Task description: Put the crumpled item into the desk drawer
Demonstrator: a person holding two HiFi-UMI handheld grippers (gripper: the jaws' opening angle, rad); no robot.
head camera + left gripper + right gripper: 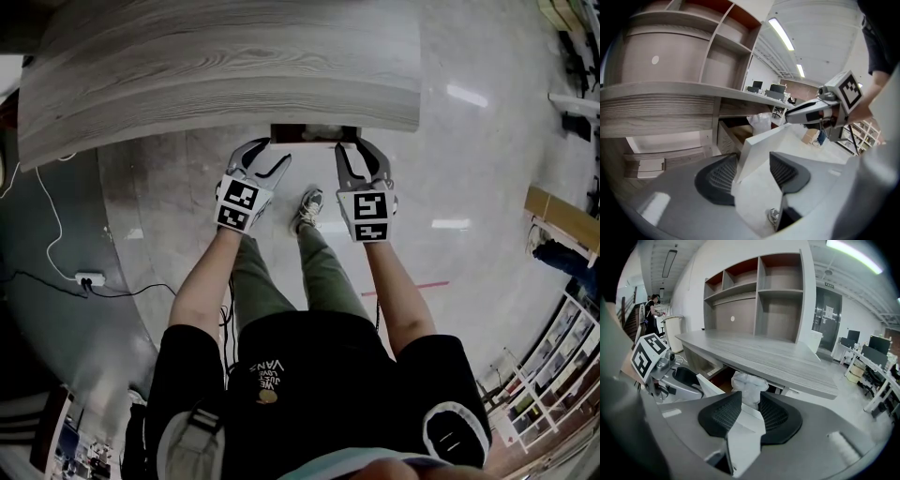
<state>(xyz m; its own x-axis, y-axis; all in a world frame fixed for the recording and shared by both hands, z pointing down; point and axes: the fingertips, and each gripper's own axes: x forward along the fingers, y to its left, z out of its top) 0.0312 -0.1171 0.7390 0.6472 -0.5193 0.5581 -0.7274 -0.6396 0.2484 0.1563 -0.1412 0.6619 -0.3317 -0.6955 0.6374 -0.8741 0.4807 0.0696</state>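
The desk drawer [314, 134] stands pulled out a little from under the grey wooden desk [216, 66]. A crumpled white item [747, 383] lies inside it, also seen in the left gripper view as the crumpled item [761, 122]. My left gripper [752, 171] stands wide astride the left end of the white drawer front [761, 150], its left pad against the panel, the right pad apart from it. My right gripper [749, 416] clamps the drawer front [745, 432] at its right end. From above, the left gripper [272, 155] and right gripper [359, 150] flank the drawer.
Open shelves [759, 301] rise behind the desk top. A power strip [89, 278] with a white cable lies on the floor at the left. My foot [307, 208] is under the drawer. Office desks with monitors [876, 357] stand far right.
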